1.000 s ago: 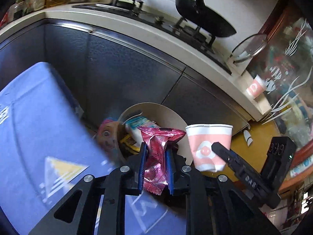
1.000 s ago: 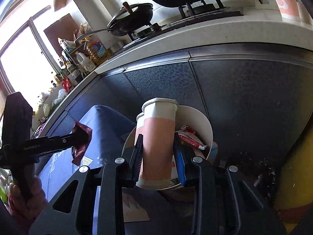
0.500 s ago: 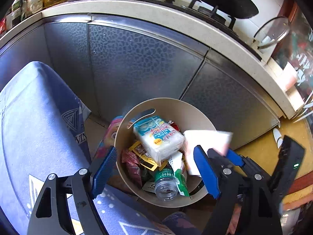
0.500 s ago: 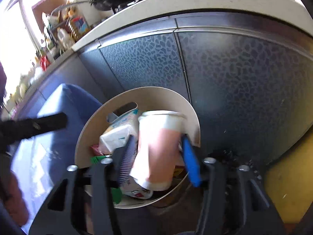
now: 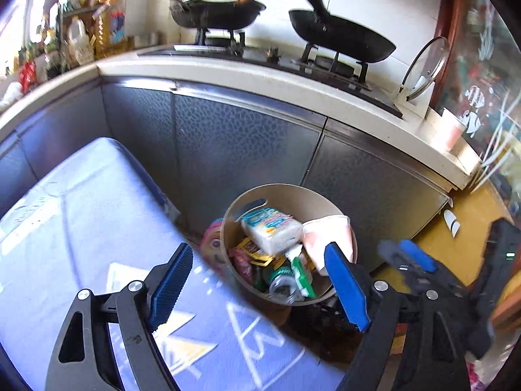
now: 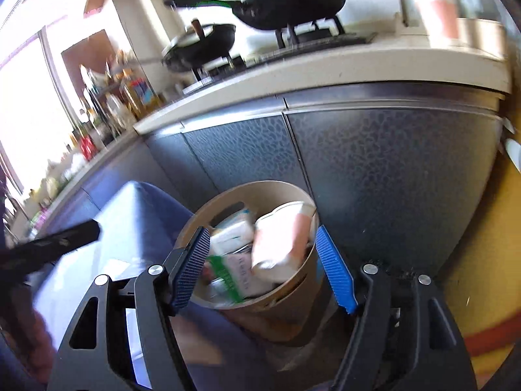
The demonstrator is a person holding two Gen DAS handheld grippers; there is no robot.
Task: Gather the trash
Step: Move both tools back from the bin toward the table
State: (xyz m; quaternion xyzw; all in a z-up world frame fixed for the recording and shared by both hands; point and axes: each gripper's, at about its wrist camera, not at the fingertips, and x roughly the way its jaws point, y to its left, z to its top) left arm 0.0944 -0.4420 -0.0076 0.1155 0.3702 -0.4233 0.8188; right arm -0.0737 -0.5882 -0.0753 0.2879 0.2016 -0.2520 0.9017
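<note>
A round beige trash bin (image 5: 283, 189) stands on the floor against the cabinet, full of litter. On top lie a white tissue pack (image 5: 272, 228), a clear bottle (image 5: 283, 285), a dark red wrapper (image 5: 241, 260) and a pink-and-white paper cup (image 5: 325, 234) tipped against the right rim. My left gripper (image 5: 257, 251) hovers above the bin, its jaws opening with nothing between the blue pads. In the right wrist view the cup (image 6: 283, 241) lies loose in the bin (image 6: 247, 189). My right gripper (image 6: 262, 231) hangs over it, jaws opening and clear of the cup.
A table under a blue cloth (image 5: 81, 228) sits left of the bin. Dark cabinet doors (image 5: 244, 150) stand behind it, below a counter with two black pans, a glass lid (image 5: 423, 65) and another paper cup (image 5: 452, 130). Yellow floor (image 5: 472, 221) lies to the right.
The left gripper let go of the red wrapper and the right let go of the paper cup; both now lie in the bin. Both sets of jaws spread wide and drew back.
</note>
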